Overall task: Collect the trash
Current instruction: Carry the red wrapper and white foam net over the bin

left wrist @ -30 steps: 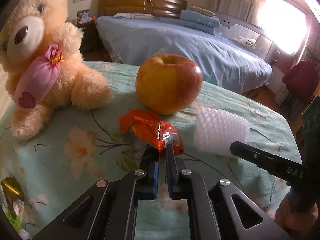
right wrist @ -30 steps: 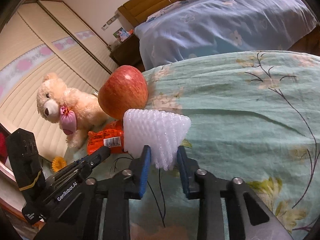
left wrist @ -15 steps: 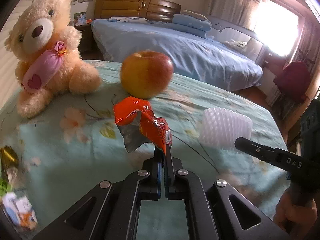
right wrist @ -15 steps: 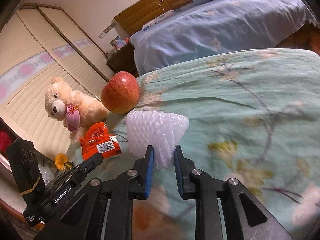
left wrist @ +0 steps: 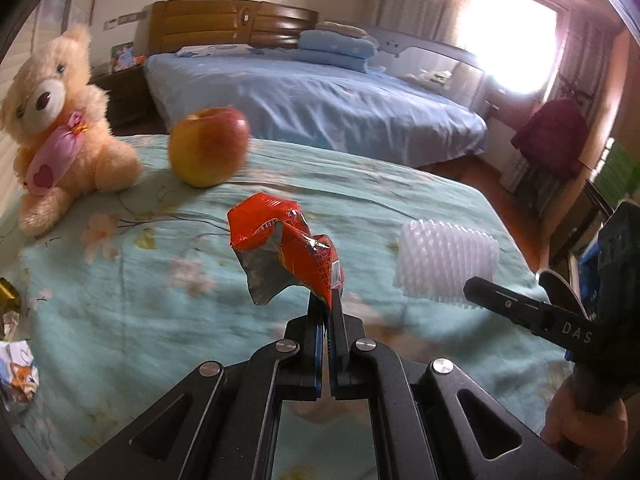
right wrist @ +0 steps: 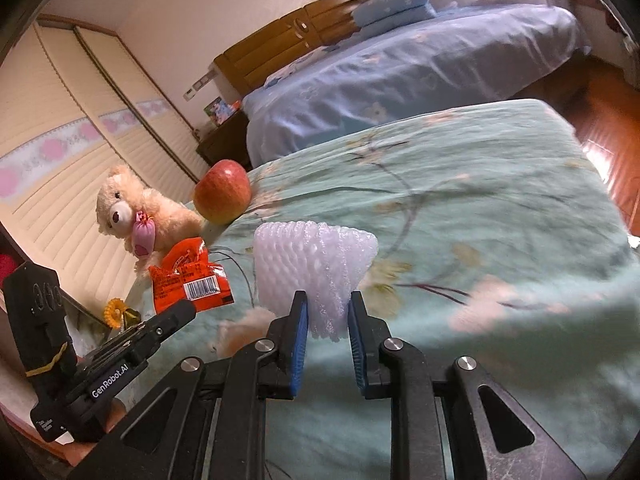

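My left gripper (left wrist: 327, 308) is shut on a crumpled red snack wrapper (left wrist: 286, 246) and holds it above the green flowered bedspread (left wrist: 120, 292). The wrapper also shows in the right wrist view (right wrist: 188, 280). My right gripper (right wrist: 327, 320) is shut on a white foam fruit net (right wrist: 314, 264) and holds it off the bedspread; the net also shows in the left wrist view (left wrist: 446, 266), with one finger of the right gripper under it.
A red-yellow apple (left wrist: 208, 146) and a cream teddy bear (left wrist: 56, 128) sit at the far left of the bedspread. More scraps (left wrist: 16, 372) lie at its left edge. A blue bed (left wrist: 320, 96) stands behind, a wardrobe (right wrist: 60, 184) to the left.
Both grippers have risen and pulled back with their loads: the wrapper and the foam net are lifted off the bedspread, and the apple and bear look farther away.
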Demonstrator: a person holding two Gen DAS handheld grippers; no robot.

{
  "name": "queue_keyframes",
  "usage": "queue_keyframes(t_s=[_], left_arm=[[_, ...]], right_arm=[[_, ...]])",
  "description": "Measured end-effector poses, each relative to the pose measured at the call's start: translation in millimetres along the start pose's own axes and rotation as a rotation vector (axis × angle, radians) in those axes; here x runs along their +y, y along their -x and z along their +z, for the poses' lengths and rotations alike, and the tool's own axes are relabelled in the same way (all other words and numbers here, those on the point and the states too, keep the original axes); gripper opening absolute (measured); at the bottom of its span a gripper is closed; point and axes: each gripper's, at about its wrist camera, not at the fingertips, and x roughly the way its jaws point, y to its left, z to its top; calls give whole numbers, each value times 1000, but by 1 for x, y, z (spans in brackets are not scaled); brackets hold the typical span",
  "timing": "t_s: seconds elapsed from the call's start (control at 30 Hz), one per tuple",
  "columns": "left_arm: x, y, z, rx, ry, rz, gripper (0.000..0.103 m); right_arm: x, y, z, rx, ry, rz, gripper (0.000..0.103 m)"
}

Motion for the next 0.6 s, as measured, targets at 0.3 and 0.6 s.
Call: queue_keyframes(t_s=[0.3,0.6], left_arm=[[-32,6,-13,20,-45,-63,0],[-56,9,-19,33,-90,-101,0]], right_arm=[[-18,40,-16,-42,-10,-53,20],[-40,72,-30,-86,-43,-96,20]])
